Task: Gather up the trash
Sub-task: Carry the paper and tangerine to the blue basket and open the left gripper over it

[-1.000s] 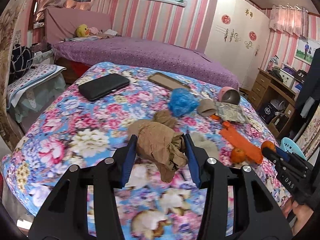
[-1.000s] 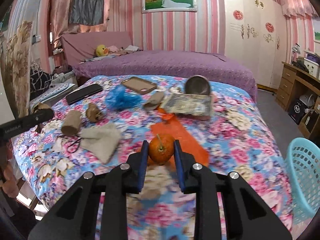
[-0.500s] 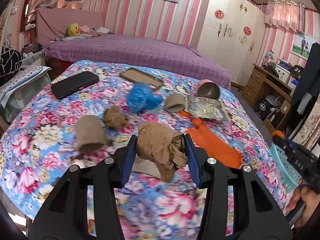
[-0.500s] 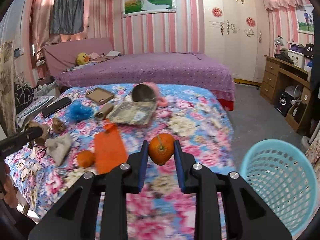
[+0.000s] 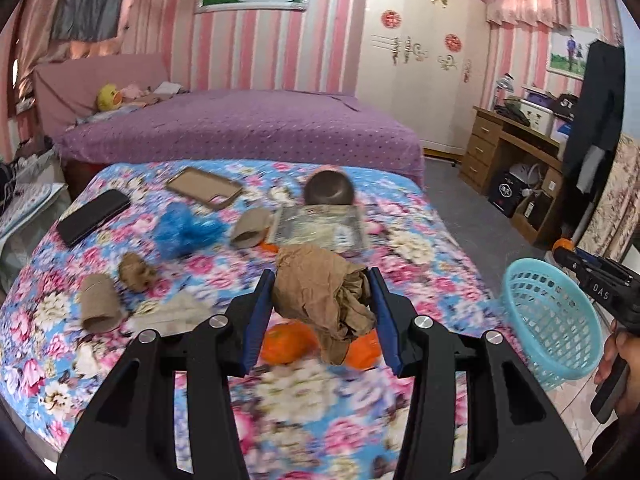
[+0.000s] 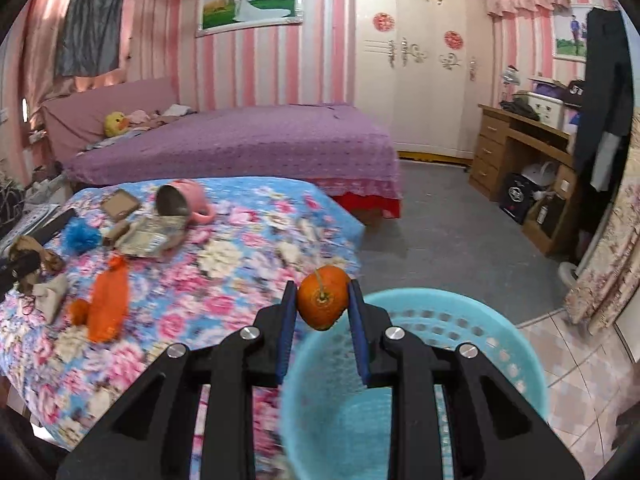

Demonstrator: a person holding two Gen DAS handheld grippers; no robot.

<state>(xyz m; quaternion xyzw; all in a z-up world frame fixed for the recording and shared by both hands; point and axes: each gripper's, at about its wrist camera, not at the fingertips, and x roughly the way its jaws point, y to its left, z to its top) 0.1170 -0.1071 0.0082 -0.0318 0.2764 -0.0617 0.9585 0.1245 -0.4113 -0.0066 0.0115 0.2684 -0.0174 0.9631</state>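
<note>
My left gripper [image 5: 322,304] is shut on a crumpled brown paper wad [image 5: 320,288], held above the floral bedspread [image 5: 200,264]. My right gripper [image 6: 322,304] is shut on a small orange fruit [image 6: 323,297] and hovers over the near rim of the light blue basket [image 6: 480,340] on the floor beside the bed. In the left wrist view that basket [image 5: 548,320] stands at the right, with the right gripper [image 5: 564,249] above it. Loose on the spread lie a blue plastic wad [image 5: 184,232], a cardboard tube [image 5: 98,302], a small brown wad [image 5: 136,272] and another orange fruit [image 5: 286,342].
Also on the floral spread: a black phone [image 5: 94,216], a brown phone case [image 5: 204,188], a pink mug [image 6: 180,200], a foil packet [image 5: 320,228], orange netting [image 6: 108,300]. A purple bed [image 6: 240,144] lies behind, a wooden desk [image 6: 520,152] at the right. A hand [image 5: 618,364] grips the right tool.
Both grippers have swung right across the bed with their loads. The right one now hangs over the basket's rim; the basket has come into the left wrist view.
</note>
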